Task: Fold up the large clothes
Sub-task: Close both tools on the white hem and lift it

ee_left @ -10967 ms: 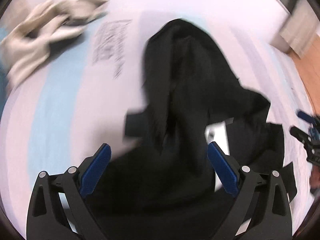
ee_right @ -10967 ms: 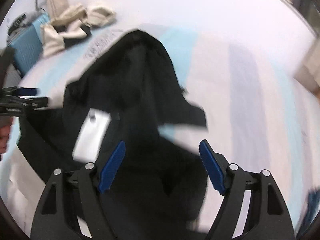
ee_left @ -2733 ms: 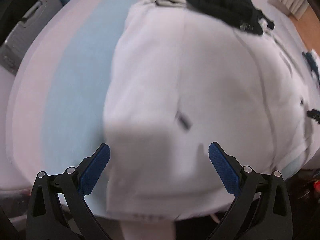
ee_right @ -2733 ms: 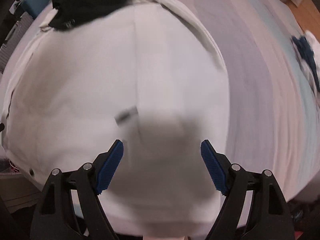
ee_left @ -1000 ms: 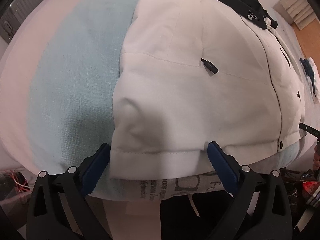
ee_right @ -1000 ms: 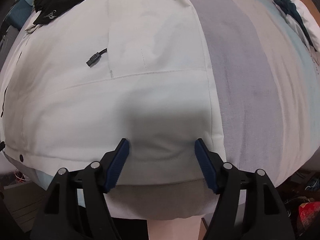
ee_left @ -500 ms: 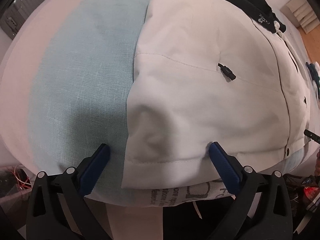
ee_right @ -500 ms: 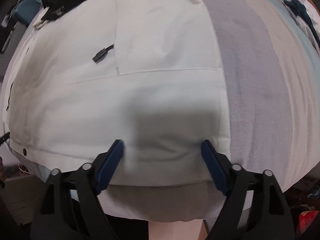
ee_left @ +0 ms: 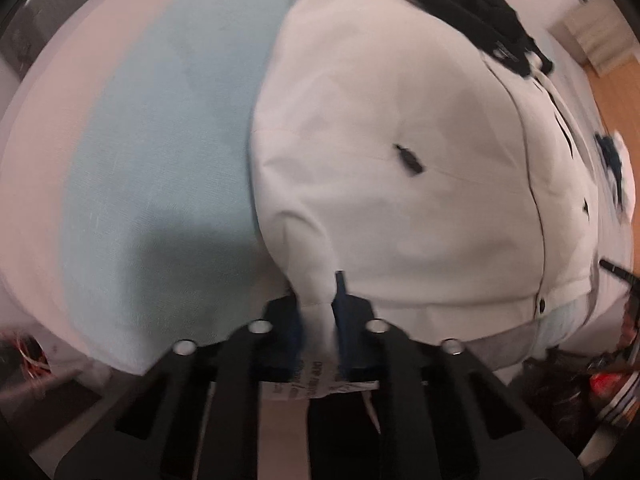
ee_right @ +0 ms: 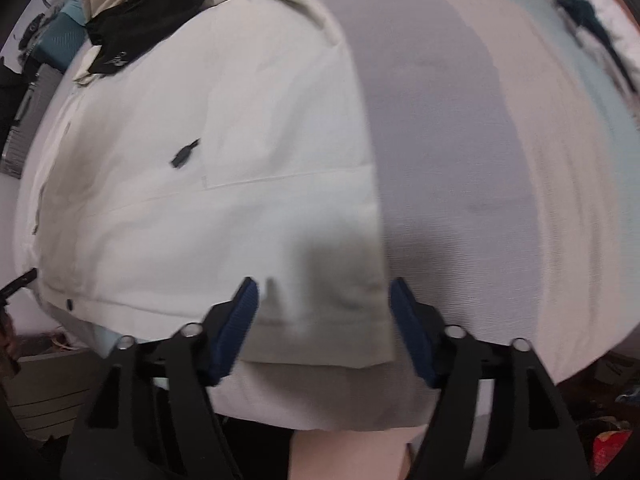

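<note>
A: Jacket [ee_left: 400, 160] lies flat on the bed [ee_left: 160, 140]; left tool [ee_left: 318, 308] pinches its hem at 6 o'clock.

B: Right tool [ee_right: 324, 312] gapes wide over its corner; close fully before lifting together.

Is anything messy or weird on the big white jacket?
Yes. A crumpled black garment lies on top of the white jacket near its collar end, so the jacket is not lying clear for folding. The left gripper pinches the hem into a bunched ridge, while the right gripper is open.
</note>
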`<state>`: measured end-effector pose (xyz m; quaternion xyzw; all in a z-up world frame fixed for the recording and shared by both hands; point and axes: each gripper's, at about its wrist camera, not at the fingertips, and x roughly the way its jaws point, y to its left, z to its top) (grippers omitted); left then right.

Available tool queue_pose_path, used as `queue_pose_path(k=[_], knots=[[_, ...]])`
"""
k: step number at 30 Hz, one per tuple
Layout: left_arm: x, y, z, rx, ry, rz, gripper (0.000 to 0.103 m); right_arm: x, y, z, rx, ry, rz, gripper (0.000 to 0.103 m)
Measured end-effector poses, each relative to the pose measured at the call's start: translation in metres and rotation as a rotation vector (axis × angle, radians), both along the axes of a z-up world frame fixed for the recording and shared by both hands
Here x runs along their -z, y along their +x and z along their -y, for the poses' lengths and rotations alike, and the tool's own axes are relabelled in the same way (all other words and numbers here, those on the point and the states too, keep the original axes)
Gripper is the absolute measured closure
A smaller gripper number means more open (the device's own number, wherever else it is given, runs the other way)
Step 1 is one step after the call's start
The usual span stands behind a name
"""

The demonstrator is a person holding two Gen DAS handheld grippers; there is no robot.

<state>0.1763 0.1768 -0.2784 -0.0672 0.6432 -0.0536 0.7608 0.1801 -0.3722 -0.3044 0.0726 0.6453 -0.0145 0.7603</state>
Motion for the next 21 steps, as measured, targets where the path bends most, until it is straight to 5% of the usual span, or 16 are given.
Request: queue_pose_path(k=[7, 10, 12, 15, 21], knots=[[-0.003, -0.004, -0.001, -0.017, -0.02, 0.012, 0.097, 0.026, -0.005, 0.005, 0.006, 0.021, -0.103, 0.03], [-0.006, -0.009, -0.006, -0.016, -0.018, 0.013, 0.097, 0.033, -0.003, -0.005, -0.009, 0.014, -0.112, 0.043], [-0.004, -0.002, 0.003, -0.02, -0.02, 0.011, 0.097, 0.032, -0.002, -0.006, 0.027, 0.034, -0.104, 0.069], [-0.008, -0.002, 0.001, -0.012, -0.018, 0.018, 0.097, 0.027, -0.002, -0.003, 0.074, 0.082, -0.094, 0.093], [-0.016, -0.003, 0.004, -0.001, -0.007, 0.041, 0.098, 0.003, -0.006, -0.003, 0.067, 0.035, -0.071, 0.095]])
